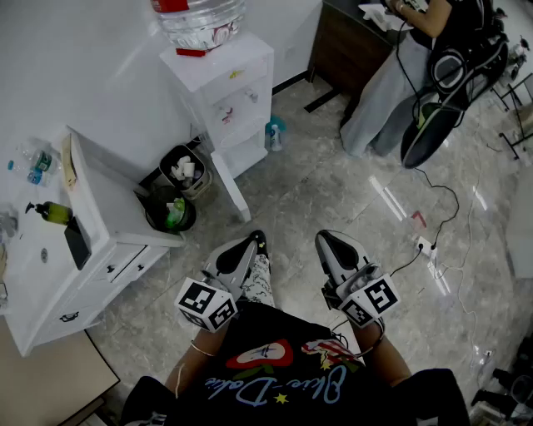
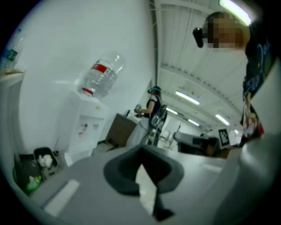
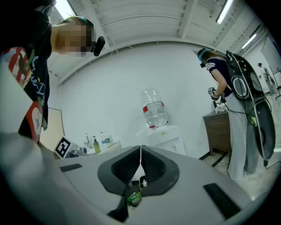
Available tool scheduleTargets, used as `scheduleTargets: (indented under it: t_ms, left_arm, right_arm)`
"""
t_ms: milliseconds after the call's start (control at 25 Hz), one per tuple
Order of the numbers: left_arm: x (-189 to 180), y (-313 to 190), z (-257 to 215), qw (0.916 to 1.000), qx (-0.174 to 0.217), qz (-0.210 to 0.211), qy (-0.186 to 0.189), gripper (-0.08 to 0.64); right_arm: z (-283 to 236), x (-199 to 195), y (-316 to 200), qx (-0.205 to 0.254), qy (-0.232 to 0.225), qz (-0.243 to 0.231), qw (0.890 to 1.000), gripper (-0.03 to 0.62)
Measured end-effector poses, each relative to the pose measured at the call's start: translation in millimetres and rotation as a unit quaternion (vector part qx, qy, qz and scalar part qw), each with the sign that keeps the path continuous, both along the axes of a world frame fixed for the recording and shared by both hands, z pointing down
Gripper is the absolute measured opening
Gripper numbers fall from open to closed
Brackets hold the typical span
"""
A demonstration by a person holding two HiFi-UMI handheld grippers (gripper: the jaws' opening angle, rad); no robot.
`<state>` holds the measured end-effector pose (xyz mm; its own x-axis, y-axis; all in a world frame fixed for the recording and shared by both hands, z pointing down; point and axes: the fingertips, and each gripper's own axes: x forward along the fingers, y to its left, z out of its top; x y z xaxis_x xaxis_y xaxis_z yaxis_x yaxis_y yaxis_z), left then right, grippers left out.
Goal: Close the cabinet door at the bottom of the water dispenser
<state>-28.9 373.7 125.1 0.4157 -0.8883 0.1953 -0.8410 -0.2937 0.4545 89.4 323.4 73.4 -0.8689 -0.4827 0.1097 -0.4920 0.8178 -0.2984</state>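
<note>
The water dispenser (image 1: 221,83) stands against the white wall with a large clear bottle (image 1: 200,21) upside down on top. At its foot the cabinet door (image 1: 231,190) is open, swung out over the marble floor away from the dispenser's front. Both grippers are held low, well short of the dispenser and apart from the door.

The left gripper (image 1: 255,241) points toward the door's free edge. In its own view its fingers (image 2: 125,169) meet at the tips with nothing pinched, and the dispenser (image 2: 88,123) shows far off to the left. The right gripper (image 1: 326,241) is beside it, farther from the dispenser. Its fingers (image 3: 153,169) are pressed together, only a thin slit between them, and hold nothing.

Left of the dispenser sit two dark trash bins (image 1: 183,170), and beyond them a white counter (image 1: 108,208) with drawers carries a green pump bottle (image 1: 52,213). A small bottle (image 1: 273,133) stands on the floor on the dispenser's other side. Farther that way, another person (image 1: 416,58) stands at a brown cabinet (image 1: 341,50).
</note>
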Motion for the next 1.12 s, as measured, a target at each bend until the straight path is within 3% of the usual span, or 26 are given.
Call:
scheduleTargets:
  t_ms: [120,240,320,440,600,760,960,1120]
  left_arm:
    - [-26,-60,23,0.9998,-0.012,-0.001,0.014,-0.003]
    - [-52,-119,48,0.9997,-0.023,-0.002,0.005,-0.003]
    - [-68,-151,64,0.9997,-0.022,-0.01,0.0,-0.003]
    - [-94,-192,93,0.9994,-0.016,-0.032,-0.004,-0.005]
    - [-128,-224,149,0.9965,-0.023,-0.066,-0.047,-0.005]
    - [-158,-219,236,0.9852,-0.087,-0.126,-0.078,-0.005]
    - [-163,-184,344,0.9671,-0.179,-0.15,-0.101,-0.005]
    - [-174,-164,400,0.9544,-0.226,-0.161,-0.109,-0.005]
  right_arm:
    - [39,-36,-69,-0.052,0.02,0.029,0.998,0.017]
    - [77,-75,-132,-0.095,0.059,0.028,0.993,0.017]
    - [93,-94,-168,-0.073,0.092,0.024,0.993,0.017]
    - [112,-120,-215,0.003,0.13,0.03,0.991,0.017]
    - [168,-143,-247,-0.016,0.14,0.027,0.99,0.017]
    - [231,-145,-251,-0.039,0.166,0.008,0.985,0.017]
    - [284,-139,-242,-0.007,0.196,0.005,0.981,0.015]
    - [343,-128,-234,-0.075,0.216,0.007,0.973,0.015]
